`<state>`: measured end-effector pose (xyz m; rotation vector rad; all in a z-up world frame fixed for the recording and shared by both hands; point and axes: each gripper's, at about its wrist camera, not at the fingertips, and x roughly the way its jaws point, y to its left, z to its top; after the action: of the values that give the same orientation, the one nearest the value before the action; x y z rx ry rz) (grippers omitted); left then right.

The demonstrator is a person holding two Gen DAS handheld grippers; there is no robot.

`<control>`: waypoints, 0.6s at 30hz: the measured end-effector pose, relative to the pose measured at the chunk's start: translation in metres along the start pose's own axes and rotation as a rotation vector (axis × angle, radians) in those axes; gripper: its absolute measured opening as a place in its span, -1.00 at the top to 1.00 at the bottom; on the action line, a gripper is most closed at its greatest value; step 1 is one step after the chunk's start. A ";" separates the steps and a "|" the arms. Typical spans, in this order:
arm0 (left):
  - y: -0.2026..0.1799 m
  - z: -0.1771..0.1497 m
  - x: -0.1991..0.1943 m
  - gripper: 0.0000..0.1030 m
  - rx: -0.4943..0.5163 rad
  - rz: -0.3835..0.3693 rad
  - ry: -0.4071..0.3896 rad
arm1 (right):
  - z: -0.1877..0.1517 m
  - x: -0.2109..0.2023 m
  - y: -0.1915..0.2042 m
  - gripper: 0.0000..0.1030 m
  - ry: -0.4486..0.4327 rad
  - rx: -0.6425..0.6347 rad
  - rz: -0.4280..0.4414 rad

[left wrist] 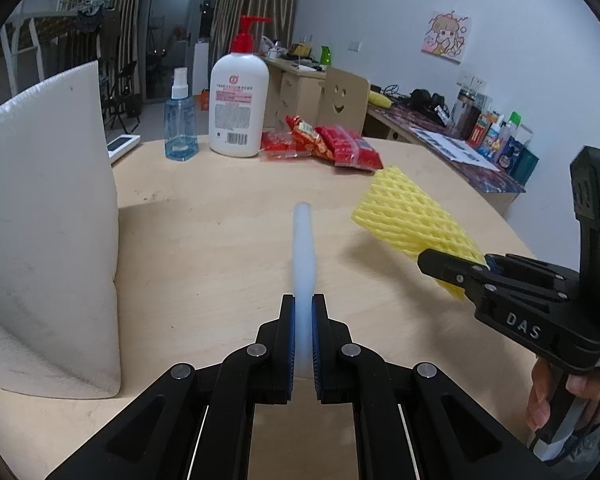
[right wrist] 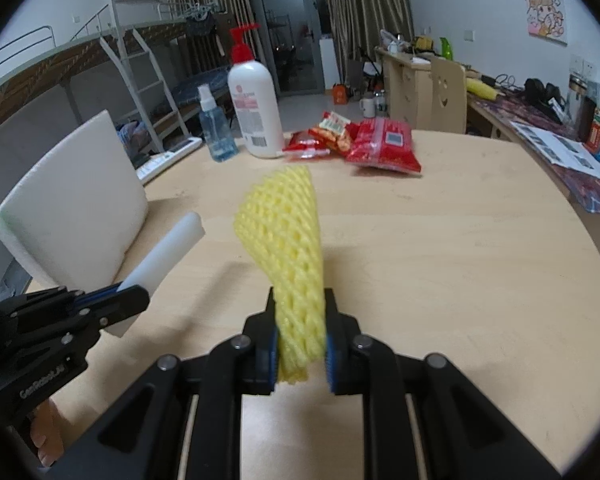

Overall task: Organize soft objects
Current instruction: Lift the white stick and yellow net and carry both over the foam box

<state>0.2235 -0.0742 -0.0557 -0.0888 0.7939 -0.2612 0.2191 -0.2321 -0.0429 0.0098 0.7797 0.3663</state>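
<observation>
1. My left gripper (left wrist: 303, 320) is clamped on a thin white foam strip (left wrist: 303, 248); the jaws are nearly together with only the strip's thickness between the blue pads (left wrist: 290, 344).
2. In the left wrist view the strip stands edge-on and reaches forward from the jaws, held above the worktop (left wrist: 220, 264).
3. My right gripper (right wrist: 301, 334) is closed on a yellow foam net sleeve (right wrist: 284, 232), which is squeezed flat between its pads and fans out wider beyond them.
4. The sleeve is off the worktop and leans a little to the left in the right wrist view.
5. From the left wrist view I see the right gripper come in from the right, with the sleeve sticking out toward the middle of the worktop, near the strip but apart from it.
6. A large white foam slab (left wrist: 48, 216) stands upright on the left side of the worktop.
7. At the far edge a blue spray bottle (left wrist: 180, 120) stands just beside a white pump bottle (left wrist: 239, 100) with a red pump.
8. Red snack packets (left wrist: 324, 142) lie in a loose pile to the right of the pump bottle.
9. A wooden chair back with a cut-out smiling face (left wrist: 342, 100) rises behind the packets.
</observation>
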 end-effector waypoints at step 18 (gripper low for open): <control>-0.026 -0.002 -0.077 0.86 0.053 0.002 -0.139 | -0.011 -0.080 0.012 0.59 -0.166 0.009 -0.024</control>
<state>0.1651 -0.0790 0.0006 -0.0555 0.6484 -0.2716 0.1555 -0.2483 0.0060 0.0393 0.6174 0.3350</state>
